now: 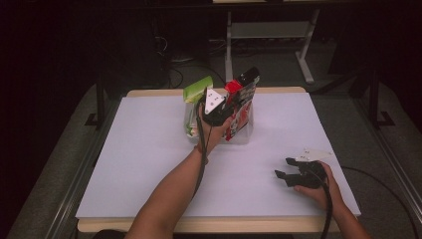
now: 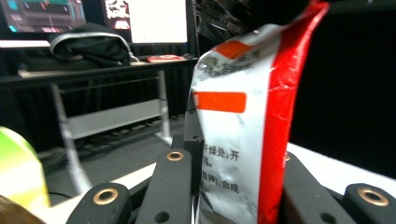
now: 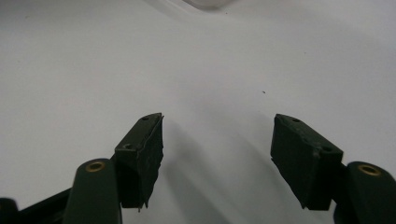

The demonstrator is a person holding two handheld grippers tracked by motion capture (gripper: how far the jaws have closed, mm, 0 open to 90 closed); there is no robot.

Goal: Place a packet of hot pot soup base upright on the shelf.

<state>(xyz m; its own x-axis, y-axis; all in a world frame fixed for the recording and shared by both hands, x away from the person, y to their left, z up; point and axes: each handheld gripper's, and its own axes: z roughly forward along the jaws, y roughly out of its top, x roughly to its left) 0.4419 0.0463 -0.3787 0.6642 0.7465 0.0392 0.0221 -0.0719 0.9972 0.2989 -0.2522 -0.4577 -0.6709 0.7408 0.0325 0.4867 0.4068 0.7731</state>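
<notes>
Left gripper (image 1: 230, 97) is clamped on the red-and-white snack pouch (image 2: 243, 126) above the far clear bin (image 1: 246, 133); next, lower and release. Right gripper (image 3: 217, 154) rests, jaws apart.

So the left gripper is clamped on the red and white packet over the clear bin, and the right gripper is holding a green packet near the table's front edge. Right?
Not quite. The right gripper holds nothing: in the right gripper view its jaws stand open over the bare white table. The left gripper does clamp the red and white packet.
</notes>
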